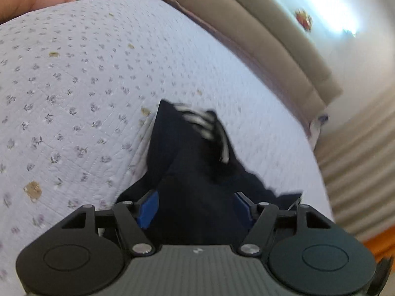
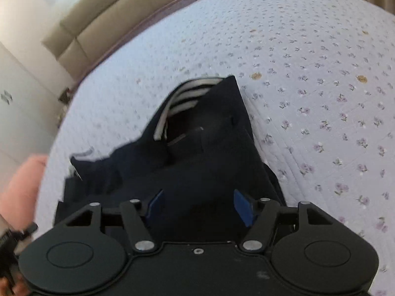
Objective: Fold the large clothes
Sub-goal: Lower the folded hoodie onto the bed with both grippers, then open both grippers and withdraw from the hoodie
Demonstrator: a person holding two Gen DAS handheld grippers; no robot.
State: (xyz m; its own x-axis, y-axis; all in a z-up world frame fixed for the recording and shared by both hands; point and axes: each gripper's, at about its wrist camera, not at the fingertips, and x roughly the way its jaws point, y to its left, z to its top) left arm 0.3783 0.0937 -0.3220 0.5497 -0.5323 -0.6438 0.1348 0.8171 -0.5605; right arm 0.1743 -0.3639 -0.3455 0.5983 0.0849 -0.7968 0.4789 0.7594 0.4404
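A dark navy garment with white stripes lies bunched on a bed with a pale floral quilt. My left gripper is right over the near part of the cloth, its blue pads spread wide with dark fabric between them. In the right wrist view the same garment shows its striped band at the far end. My right gripper also stands open, its blue pads apart over the cloth.
A beige padded headboard runs along the far side of the bed, also in the right wrist view. The quilt spreads wide around the garment. Curtains hang at the right. A pink-sleeved arm shows at the left.
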